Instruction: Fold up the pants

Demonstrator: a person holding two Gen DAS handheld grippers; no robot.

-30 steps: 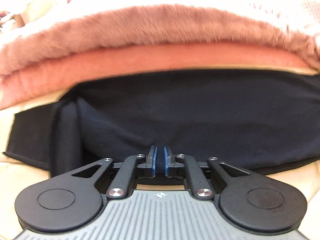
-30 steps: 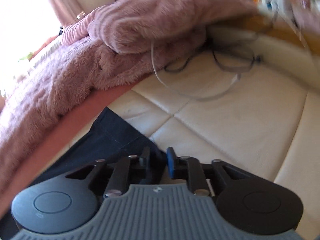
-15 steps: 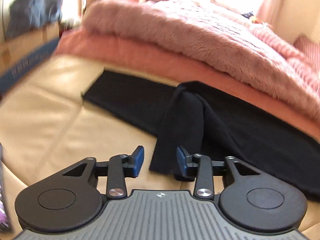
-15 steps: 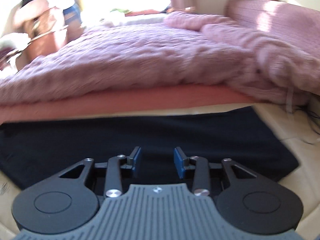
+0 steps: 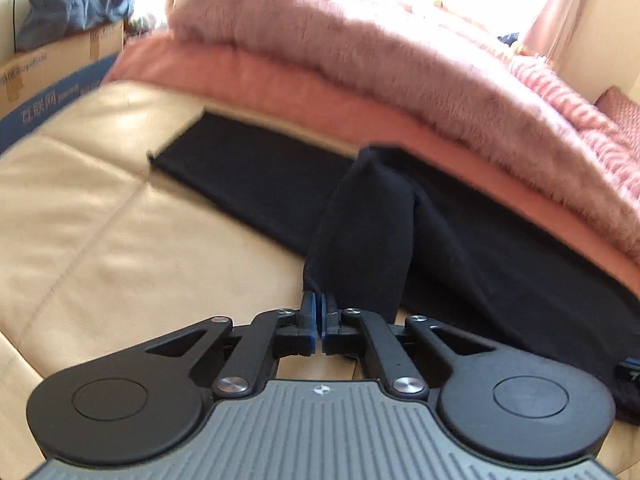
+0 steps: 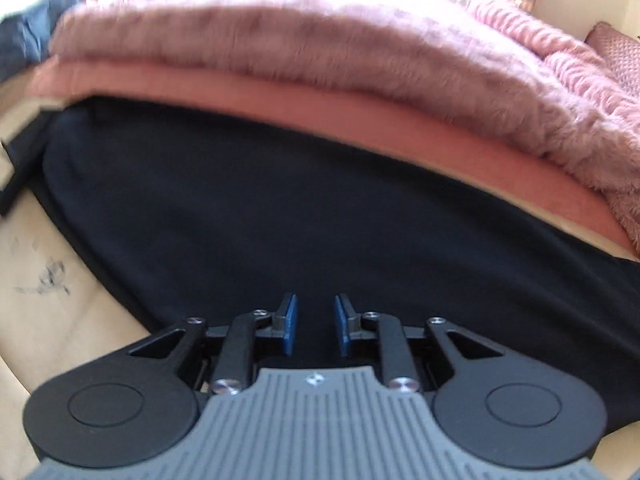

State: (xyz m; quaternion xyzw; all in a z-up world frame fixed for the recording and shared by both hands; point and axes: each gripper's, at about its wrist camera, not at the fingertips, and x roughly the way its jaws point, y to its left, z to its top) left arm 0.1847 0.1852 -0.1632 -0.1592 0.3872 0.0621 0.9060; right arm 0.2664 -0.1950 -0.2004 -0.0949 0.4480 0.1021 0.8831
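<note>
Black pants (image 5: 460,240) lie stretched across a beige leather cushion (image 5: 100,220), along the edge of pink bedding. One leg end (image 5: 360,240) is folded back toward me and stands up in a ridge. My left gripper (image 5: 319,304) is shut, its blue pads pinching the near corner of that folded leg end. In the right wrist view the pants (image 6: 280,208) fill the middle as a flat dark sheet. My right gripper (image 6: 315,304) hovers low over their near edge. Its jaws are closing, still apart, with cloth below the gap and nothing pressed between the pads.
A fuzzy pink blanket (image 5: 380,52) over a salmon sheet (image 5: 300,92) borders the pants' far side. A cardboard box (image 5: 52,68) with blue-grey clothing (image 5: 76,0) on top stands at the far left. Dark scribble marks (image 6: 52,276) stain the cushion left of the right gripper.
The left jaws were wide apart around the folded leg's corner and have shut on it. The right gripper's view has swung left along the pants, and its jaws have narrowed.
</note>
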